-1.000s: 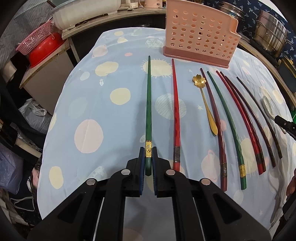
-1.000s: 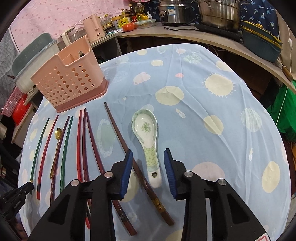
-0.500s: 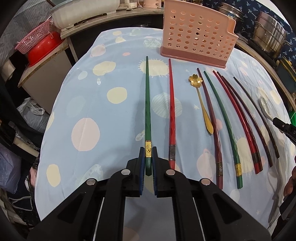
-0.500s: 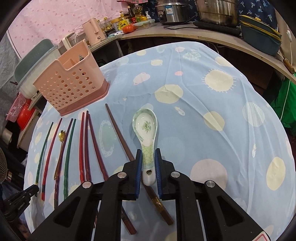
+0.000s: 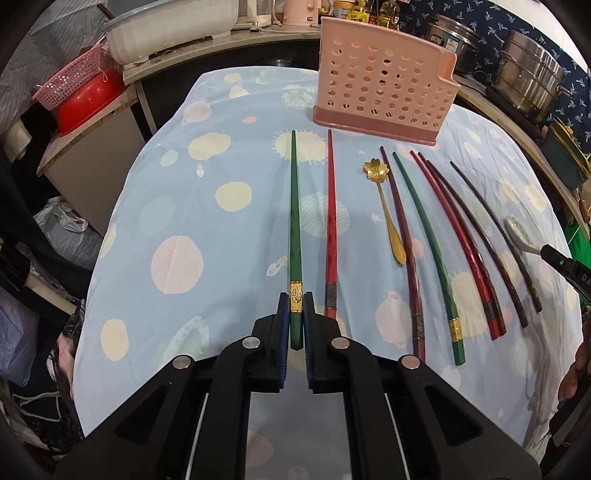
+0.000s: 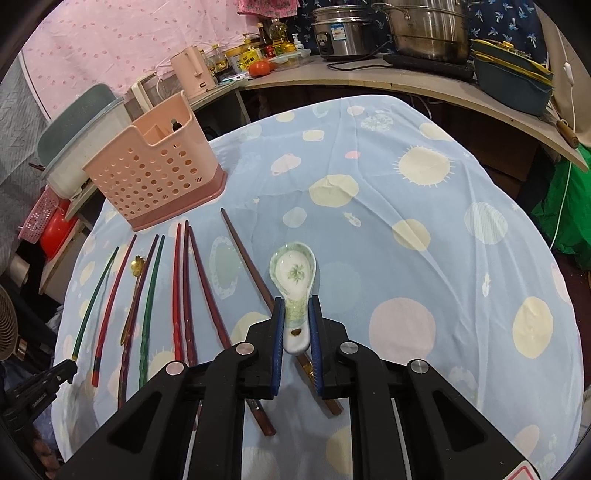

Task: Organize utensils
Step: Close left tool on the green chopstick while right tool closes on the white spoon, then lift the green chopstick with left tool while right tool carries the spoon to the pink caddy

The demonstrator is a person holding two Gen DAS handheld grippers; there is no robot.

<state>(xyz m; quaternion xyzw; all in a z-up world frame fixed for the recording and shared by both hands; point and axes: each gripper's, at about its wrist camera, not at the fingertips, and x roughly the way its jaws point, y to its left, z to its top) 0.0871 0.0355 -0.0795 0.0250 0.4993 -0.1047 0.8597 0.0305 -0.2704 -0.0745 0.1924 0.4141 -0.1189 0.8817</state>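
Note:
My left gripper (image 5: 296, 301) is shut on the thick end of a green chopstick (image 5: 294, 221) that points toward the pink perforated utensil holder (image 5: 384, 94). My right gripper (image 6: 296, 304) is shut on the handle of a white ceramic spoon (image 6: 294, 275) with a green pattern, held just above the cloth. A red chopstick (image 5: 330, 221), a gold flower spoon (image 5: 384, 206) and several more red, green and dark chopsticks (image 5: 443, 240) lie in a row on the blue spotted tablecloth (image 5: 184, 221). The holder also shows in the right wrist view (image 6: 155, 173).
A dark brown chopstick (image 6: 245, 258) lies under the right gripper's left side. A counter with pots (image 6: 424, 26), bottles and a kettle rings the table's far side. A red bowl and pink basket (image 5: 81, 92) sit off the table's left.
My right gripper has shut on the ceramic spoon's handle and lifted it slightly. My left gripper has kept hold of the green chopstick and has risen a little with it.

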